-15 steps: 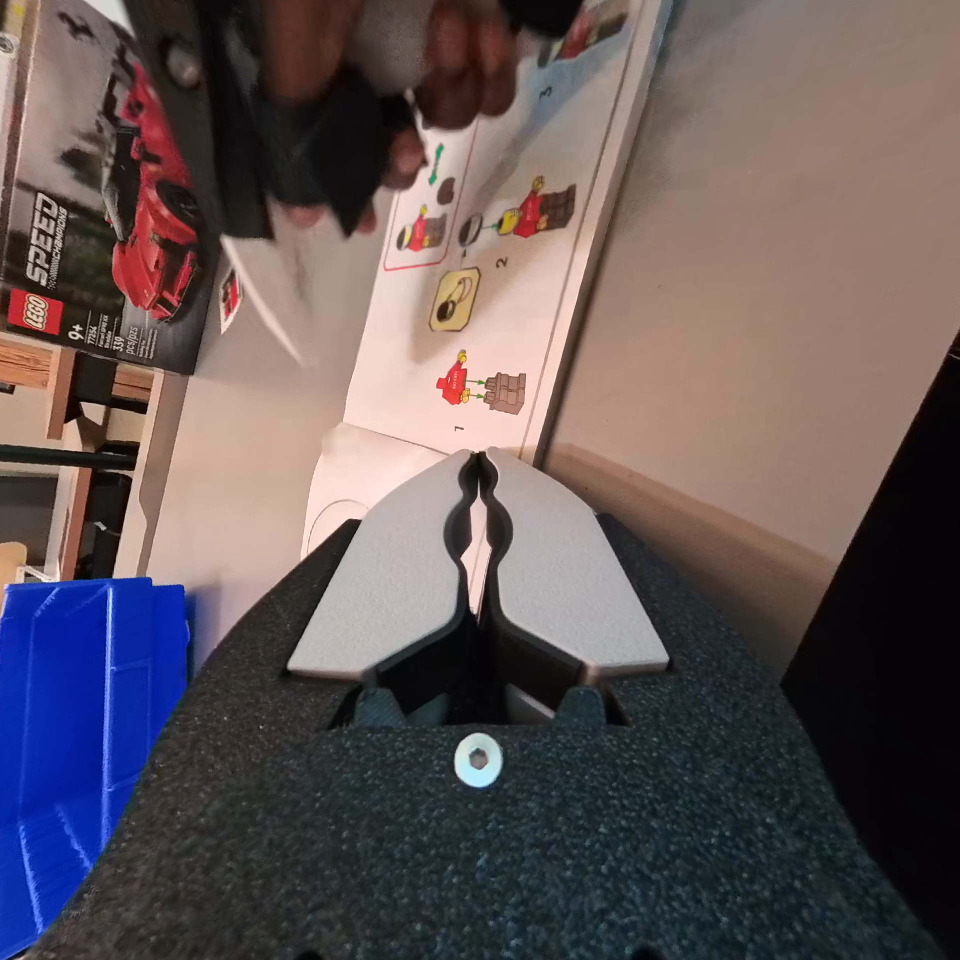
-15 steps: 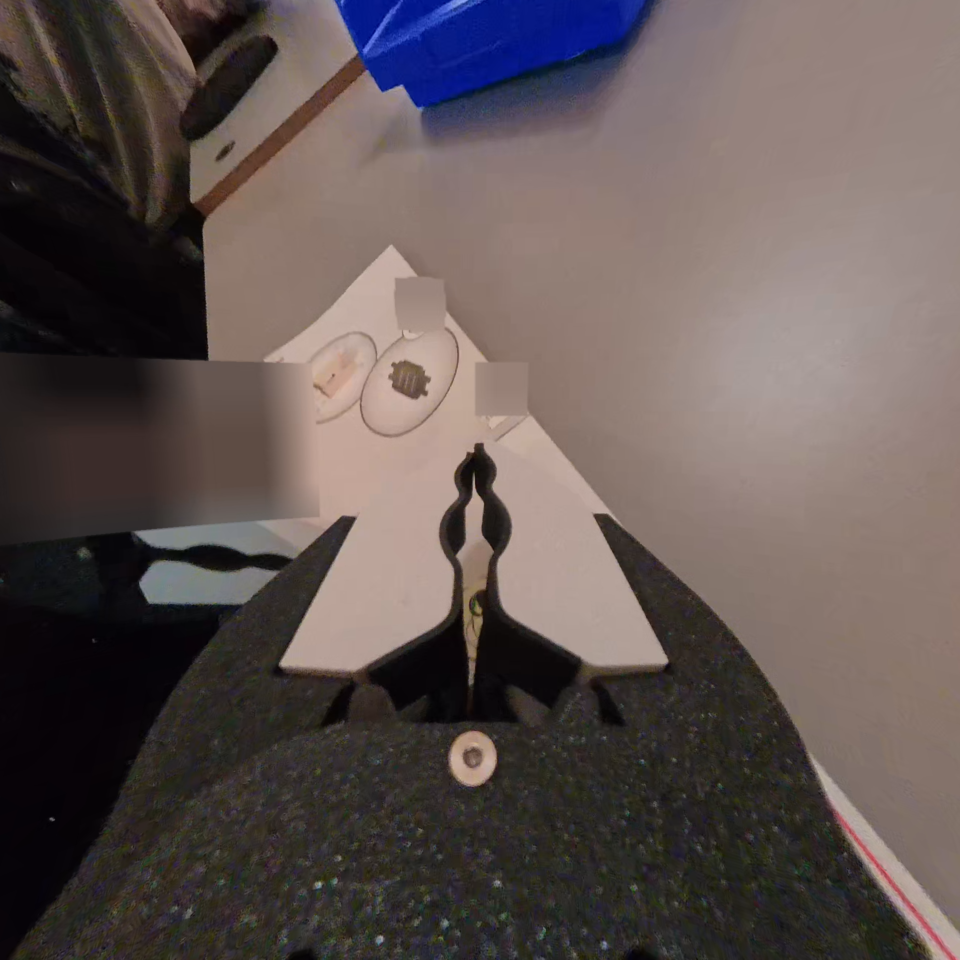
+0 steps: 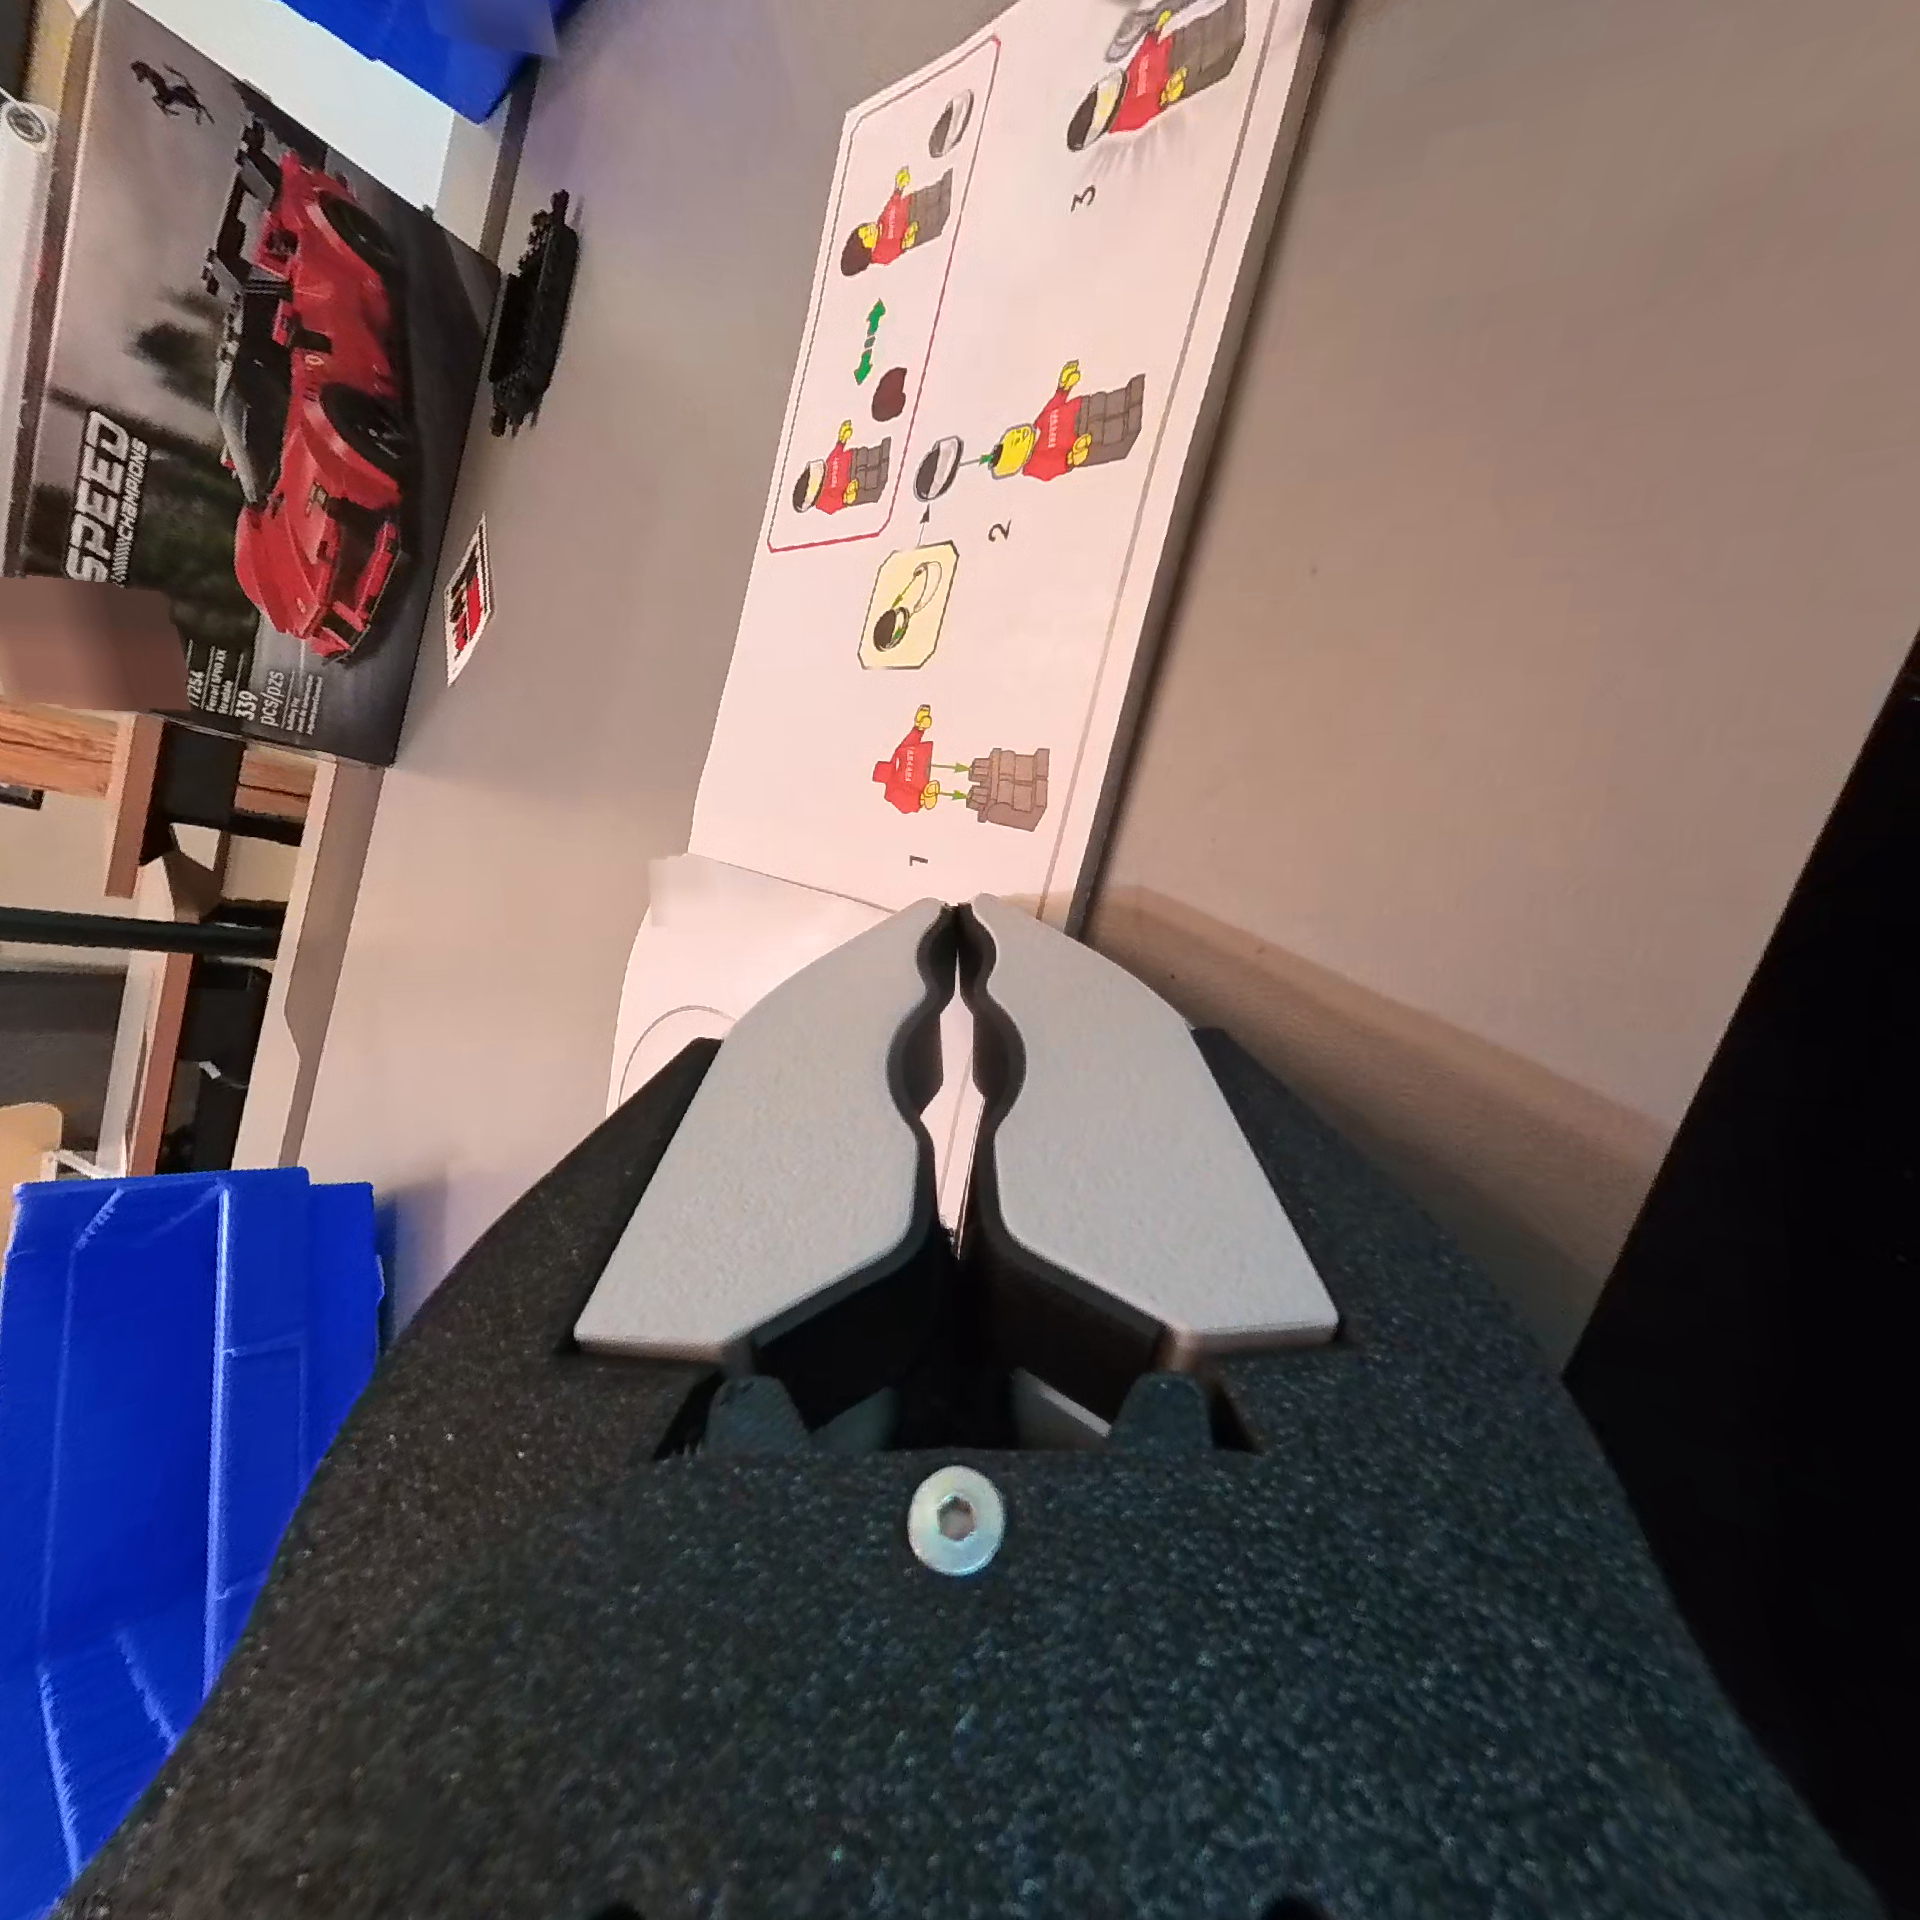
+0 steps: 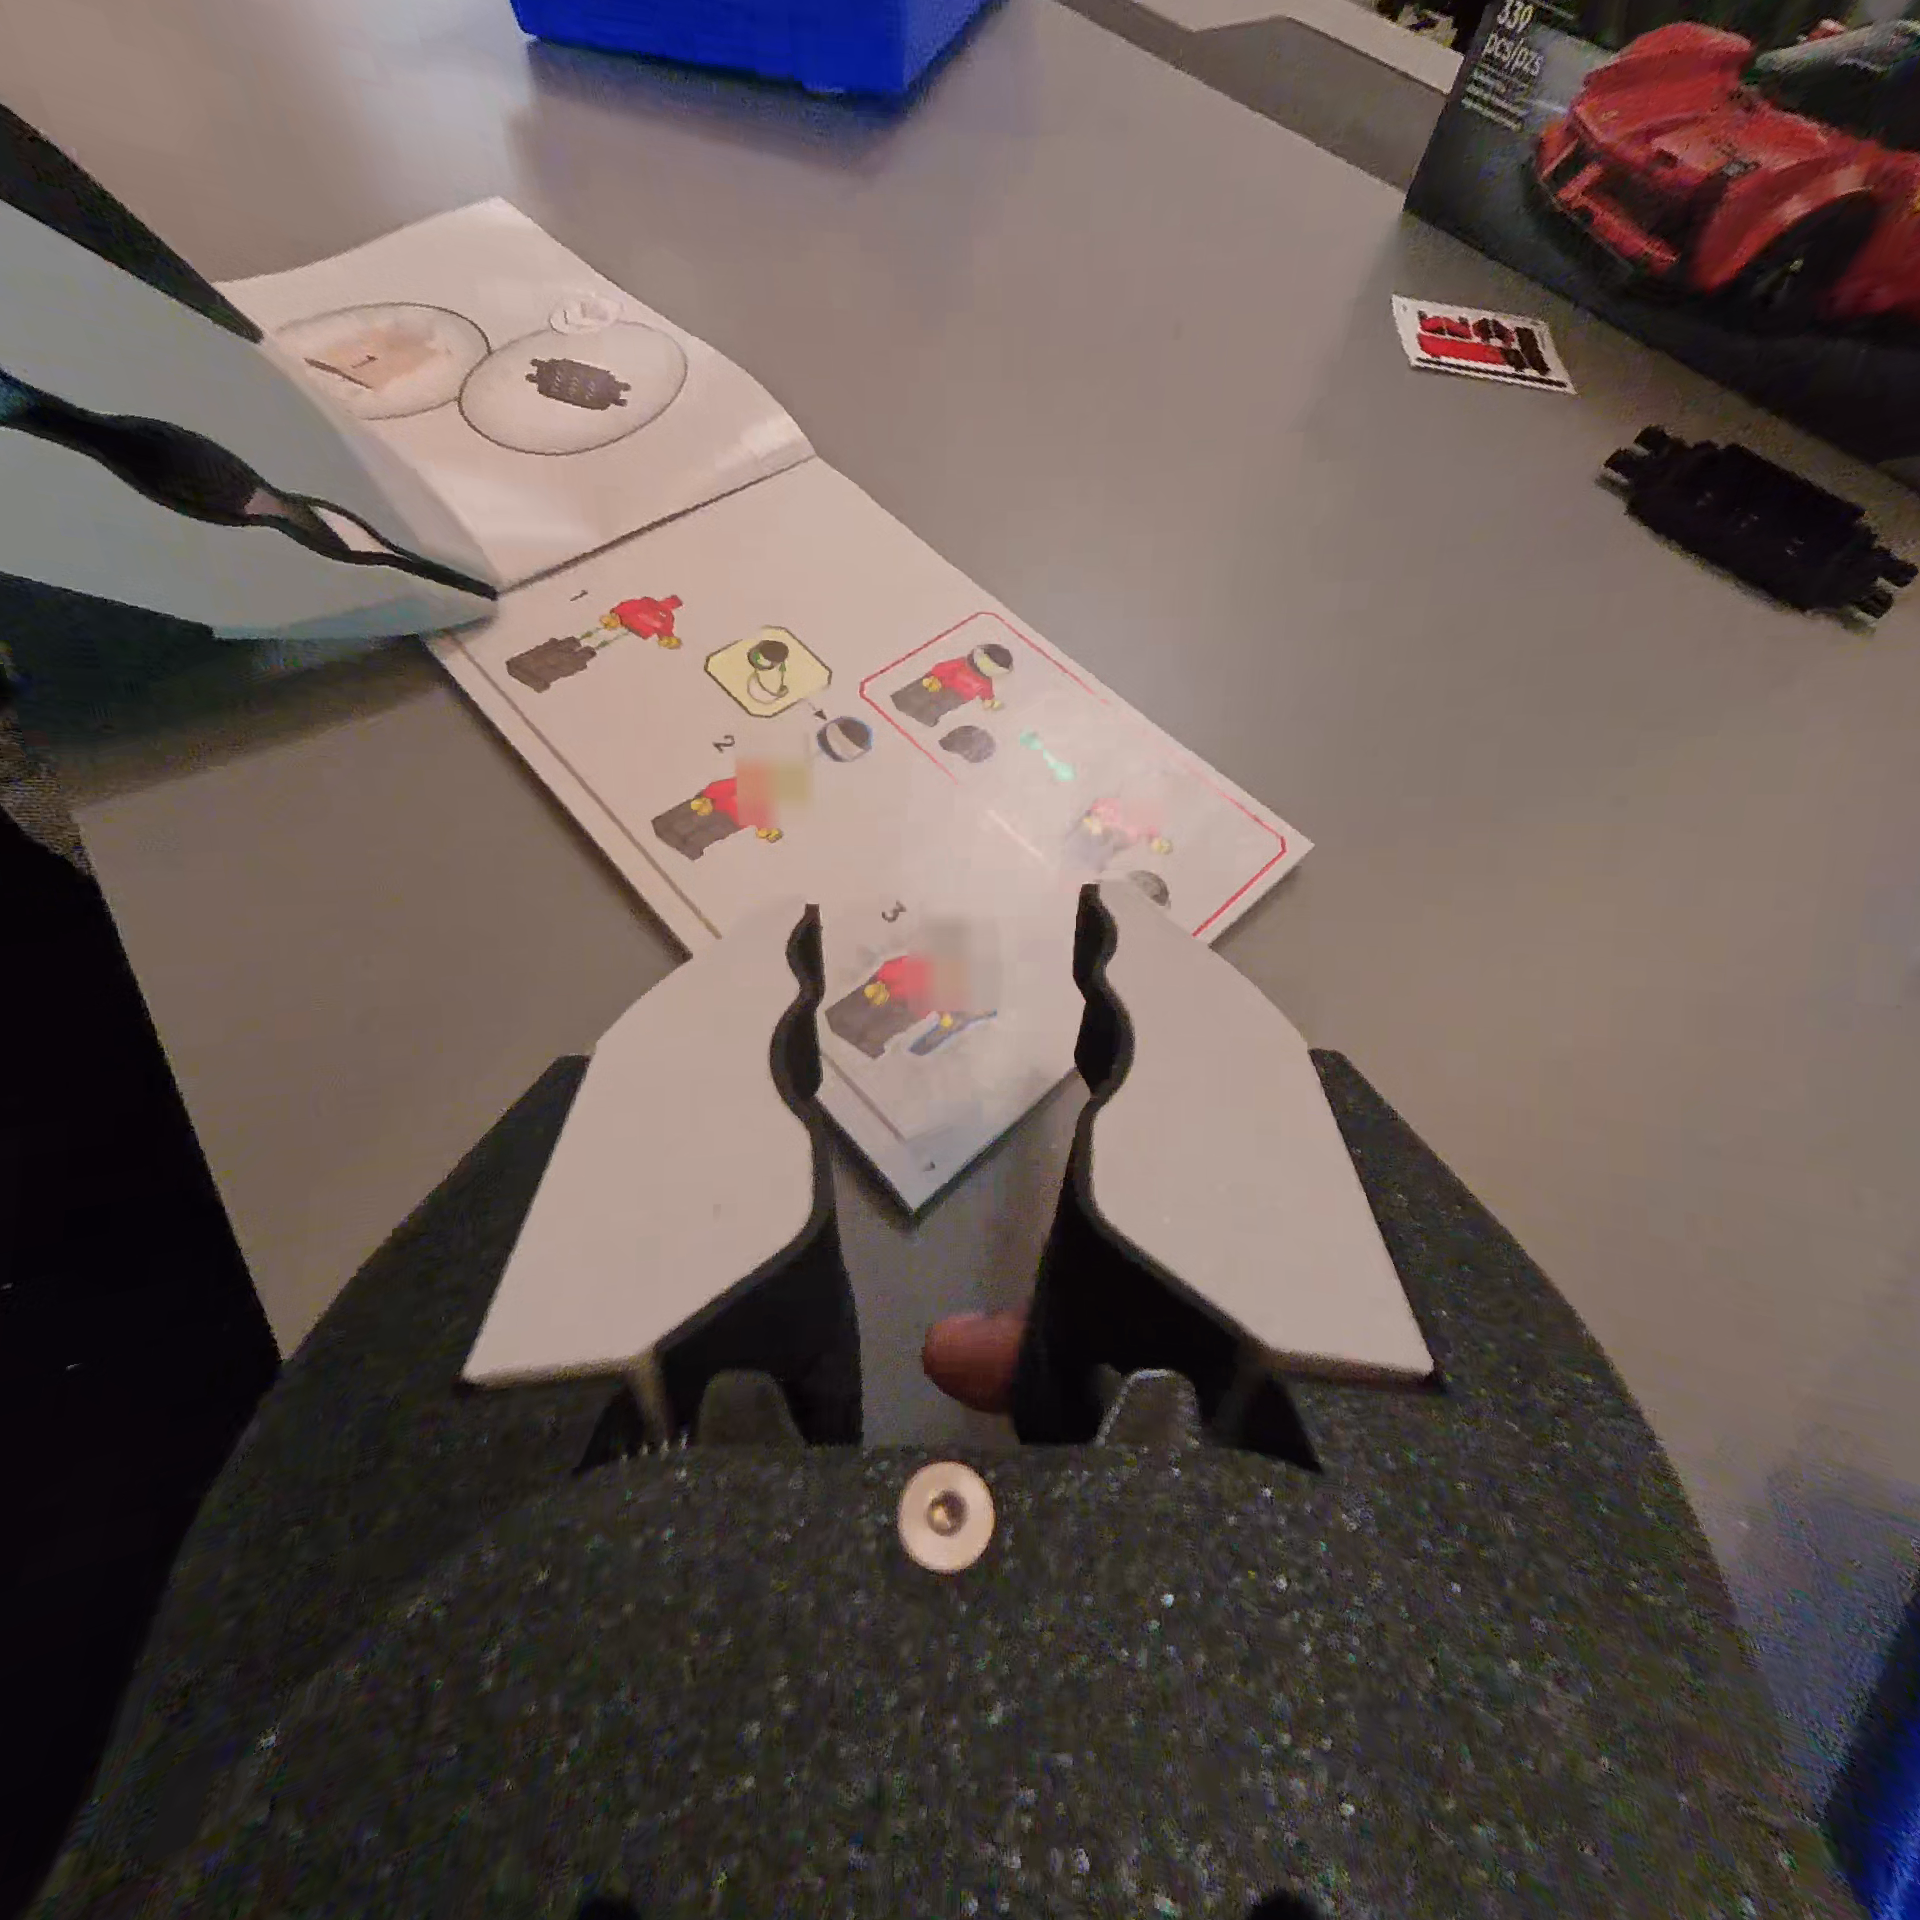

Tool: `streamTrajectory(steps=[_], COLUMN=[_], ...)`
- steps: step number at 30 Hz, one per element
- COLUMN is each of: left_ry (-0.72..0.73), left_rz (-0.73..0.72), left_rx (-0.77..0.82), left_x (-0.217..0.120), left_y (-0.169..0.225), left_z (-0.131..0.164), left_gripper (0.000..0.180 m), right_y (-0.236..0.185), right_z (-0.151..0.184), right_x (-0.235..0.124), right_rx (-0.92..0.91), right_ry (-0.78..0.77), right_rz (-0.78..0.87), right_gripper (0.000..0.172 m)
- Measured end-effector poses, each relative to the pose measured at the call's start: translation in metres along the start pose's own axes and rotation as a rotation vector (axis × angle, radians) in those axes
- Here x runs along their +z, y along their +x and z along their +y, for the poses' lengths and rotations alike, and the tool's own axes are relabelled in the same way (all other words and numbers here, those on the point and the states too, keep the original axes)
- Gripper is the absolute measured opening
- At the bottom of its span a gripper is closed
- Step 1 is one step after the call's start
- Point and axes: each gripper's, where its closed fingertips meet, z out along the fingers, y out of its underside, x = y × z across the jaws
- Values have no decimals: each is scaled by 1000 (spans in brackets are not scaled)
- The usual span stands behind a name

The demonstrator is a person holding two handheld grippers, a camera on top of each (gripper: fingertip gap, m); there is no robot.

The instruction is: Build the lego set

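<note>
Spotter: Left claw (image 3: 956, 912), what state?

Logger: Closed, tips meeting. Tips sit at the fold of the open instruction booklet (image 3: 997, 644), touching the paper or just above it. Cannot tell if a page is caught between them. A curled page lies to the left of the tips. Blue bin (image 3: 156, 1455) close by on the claw's left flank.

Spotter: Beyond that claw?

Logger: Far ahead and to its left: boxed brick set (image 3: 291, 395) with a red car on the lid. Right of the box, a small black brick assembly (image 3: 535, 312), and nearer the claw a small sticker sheet (image 3: 468, 603). All lie apart on the grey surface (image 3: 582, 883).

Spotter: Right claw (image 4: 948, 904)?

Logger: Open, nothing between the fingers. It hovers over the near corner of the booklet (image 4: 935, 831), and the printed page shows through the gap. No finger visibly touches the paper. A person's fingertip (image 4: 971, 1361) shows low, behind the fingers.

Spotter: Around it?

Logger: Left claw (image 4: 483, 594) ahead on its left, at the booklet's fold. A second blue bin (image 4: 769, 42) far ahead. Ahead on its right, well clear of the booklet: sticker sheet (image 4: 1481, 346), black assembly (image 4: 1756, 535), then the box (image 4: 1714, 156) at the far right.
</note>
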Motion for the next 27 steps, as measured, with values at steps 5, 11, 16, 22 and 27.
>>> streamTrajectory(steps=[5, 11, 16, 22, 27], left_ry=[7, 27, 41, 52, 54], left_rz=[8, 11, 17, 21, 23], left_rx=[-13, -29, -43, -53, -55], left_x=[0, 1, 1, 2, 2], left_y=[0, 0, 0, -1, -1], left_z=[0, 0, 0, 0, 0], left_gripper=[0, 0, 0, 0, 0], right_y=[6, -12, -15, -22, -21], right_z=[-4, -9, -6, -6, -9], right_x=[-11, -16, -13, -15, -17], right_rx=[94, 45, 25, 29, 57], right_ry=[64, 107, 75, 77, 104], right_rz=[-44, -167, -179, -250, -262], right_gripper=[42, 25, 26, 27, 28])
